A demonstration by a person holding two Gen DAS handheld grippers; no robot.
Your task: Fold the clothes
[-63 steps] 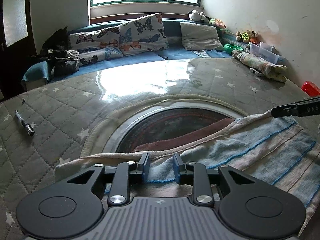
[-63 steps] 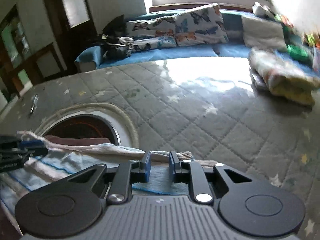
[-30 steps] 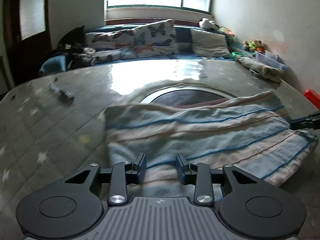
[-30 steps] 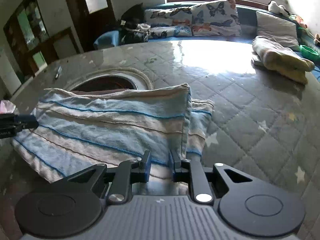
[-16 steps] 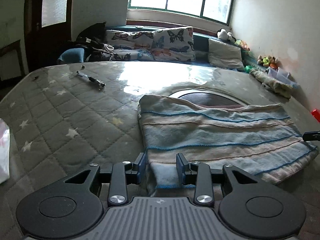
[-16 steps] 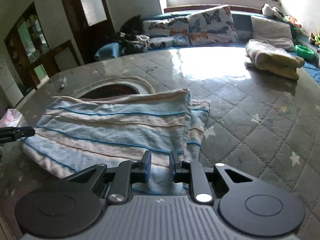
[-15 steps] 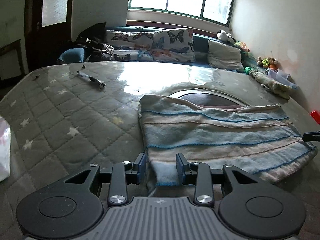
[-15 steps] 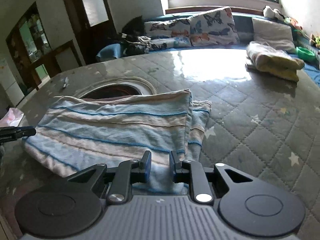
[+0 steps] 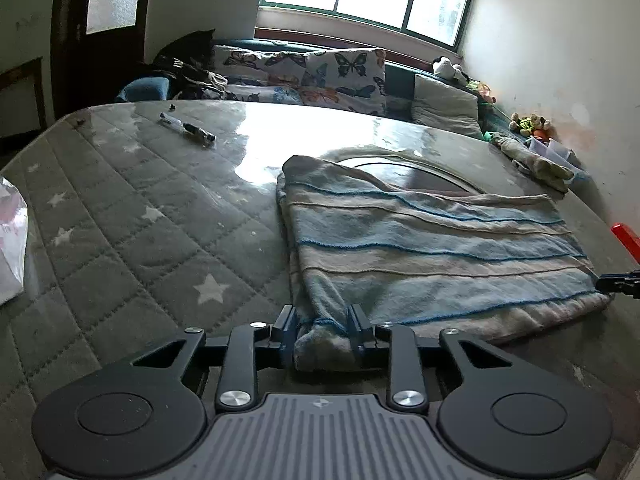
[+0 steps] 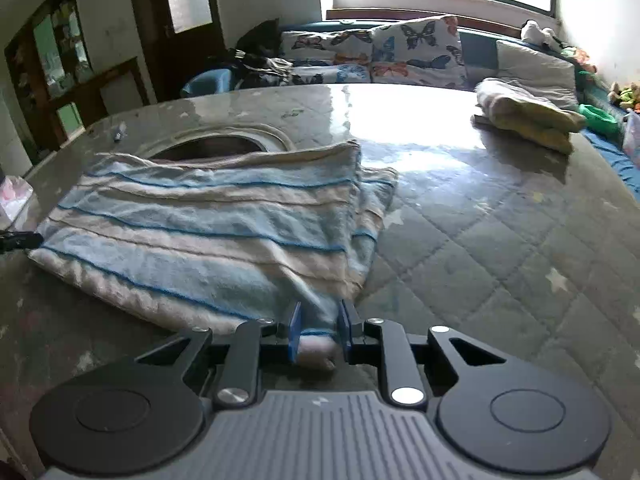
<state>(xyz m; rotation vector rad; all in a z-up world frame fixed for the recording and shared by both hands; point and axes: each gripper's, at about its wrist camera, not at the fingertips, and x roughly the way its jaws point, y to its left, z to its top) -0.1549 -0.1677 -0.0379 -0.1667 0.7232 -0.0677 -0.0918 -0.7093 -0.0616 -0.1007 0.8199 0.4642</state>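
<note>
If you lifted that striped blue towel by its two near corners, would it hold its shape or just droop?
Probably droop: the striped towel bunches into soft wads inside the left claw and right claw. It looks fluffy and fairly light, and its pile should grip the quilted table cover rather than slide freely.

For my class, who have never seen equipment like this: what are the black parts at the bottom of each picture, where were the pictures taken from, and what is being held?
They are two hand-held grippers, one per hand, each with a camera looking along its fingers. One view shows the left gripper, whose jaws have just been closing on a corner of the striped towel; the other shows the right gripper pinching another corner. The folded towel lies on a quilted, star-patterned table cover. A pen and another folded cloth lie farther off.
</note>
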